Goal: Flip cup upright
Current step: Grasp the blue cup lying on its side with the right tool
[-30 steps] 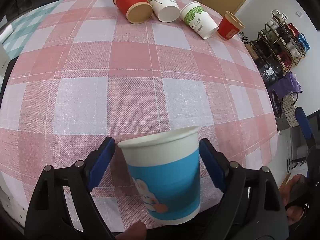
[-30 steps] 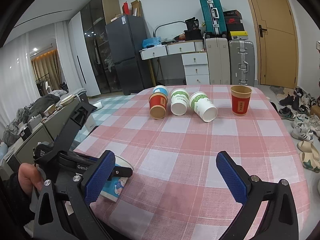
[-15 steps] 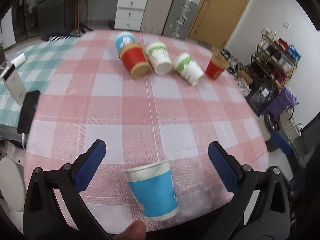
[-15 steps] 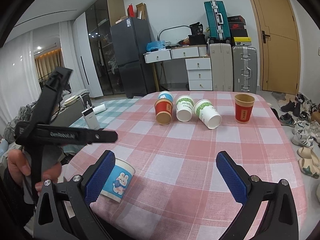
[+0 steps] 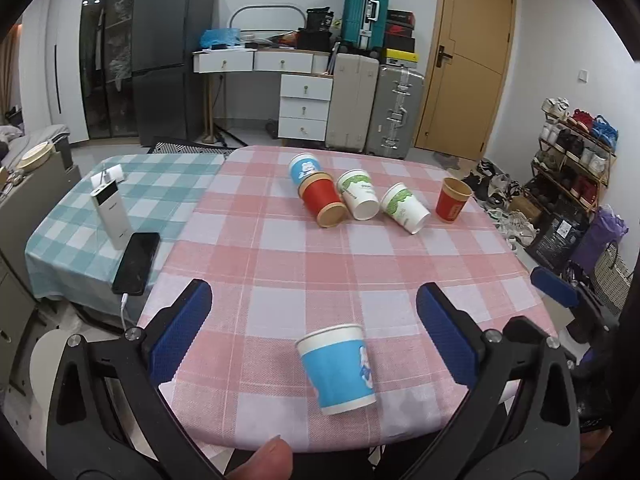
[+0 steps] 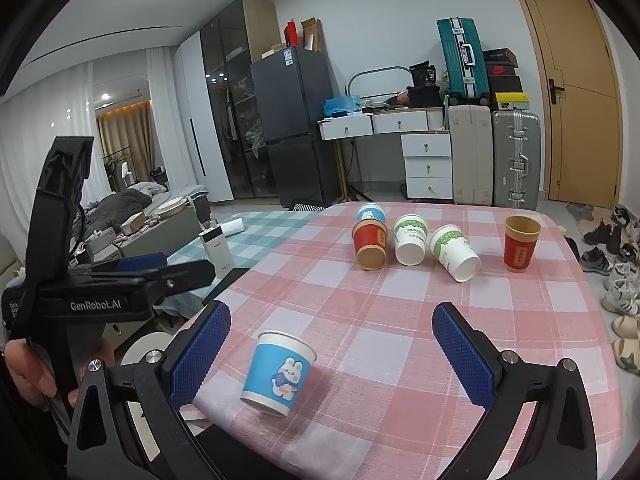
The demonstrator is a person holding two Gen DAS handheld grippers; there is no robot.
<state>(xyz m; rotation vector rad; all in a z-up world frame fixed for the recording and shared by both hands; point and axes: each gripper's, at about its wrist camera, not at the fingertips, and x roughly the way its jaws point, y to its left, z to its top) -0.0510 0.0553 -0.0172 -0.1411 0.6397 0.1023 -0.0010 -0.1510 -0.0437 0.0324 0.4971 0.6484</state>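
Observation:
A blue paper cup with a rabbit print [image 5: 338,366] stands upright near the front edge of the pink checked table [image 5: 280,248]; it also shows in the right wrist view [image 6: 278,372]. My left gripper [image 5: 314,330] is open and empty, pulled back behind the cup. My right gripper [image 6: 332,350] is open and empty, the cup near its left finger. At the far side a blue cup [image 5: 303,166], a red cup [image 5: 323,199] and two white-green cups [image 5: 358,194] [image 5: 404,208] lie on their sides. Another red cup [image 5: 452,199] stands upright.
A lower table with a teal checked cloth [image 5: 80,216] adjoins on the left, bearing a white power bank [image 5: 110,214] and a black phone [image 5: 137,256]. Suitcases [image 5: 394,110], drawers and a fridge stand behind. A shoe rack [image 5: 576,152] is at the right.
My left gripper opened, let go of the blue rabbit cup and drew back and up. The cup now stands alone on the table. My right gripper stayed open and barely moved.

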